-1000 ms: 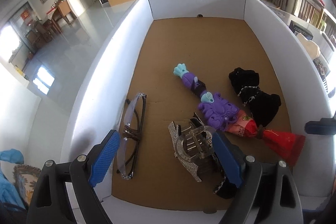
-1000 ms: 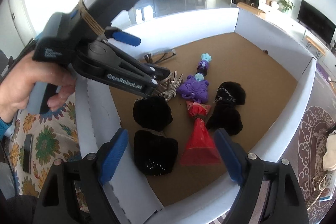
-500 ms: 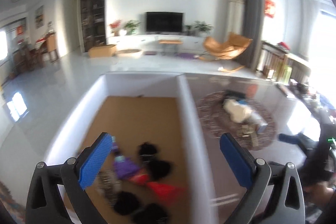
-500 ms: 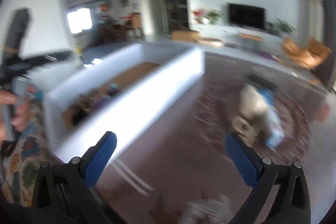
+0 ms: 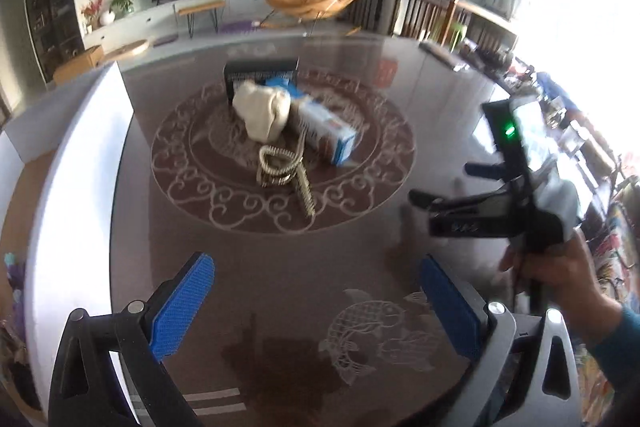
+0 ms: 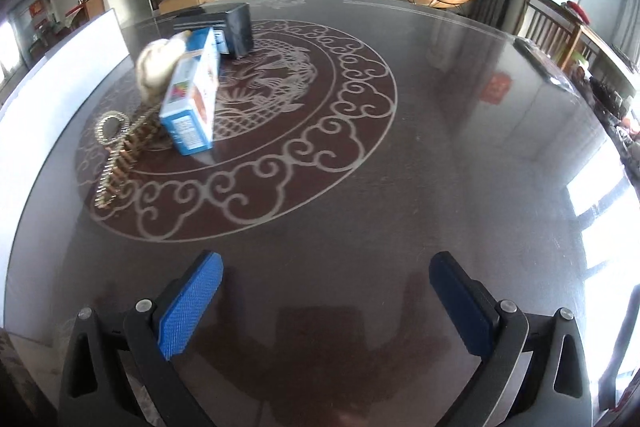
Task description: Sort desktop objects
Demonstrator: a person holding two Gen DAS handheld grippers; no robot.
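Both tools hung over the dark glass table, nothing between the pads. The left gripper stood spread wide; the right gripper gaped just as wide. Well ahead, on the round scroll pattern, sat the cluster: a blue-and-white carton touching a cream pouch, a gold beaded chain just beside them, a black box behind. The white-walled bin stood at the left.

- Left gripper tilted downward, jaws spread wide, blue pads facing each other, nothing between them.
- Right gripper likewise angled down, jaws fully apart and empty, blue pads in view.
- Seen from the left wrist: right hand wrapped around the dark handle of its gripper, blue sleeve at the wrist.
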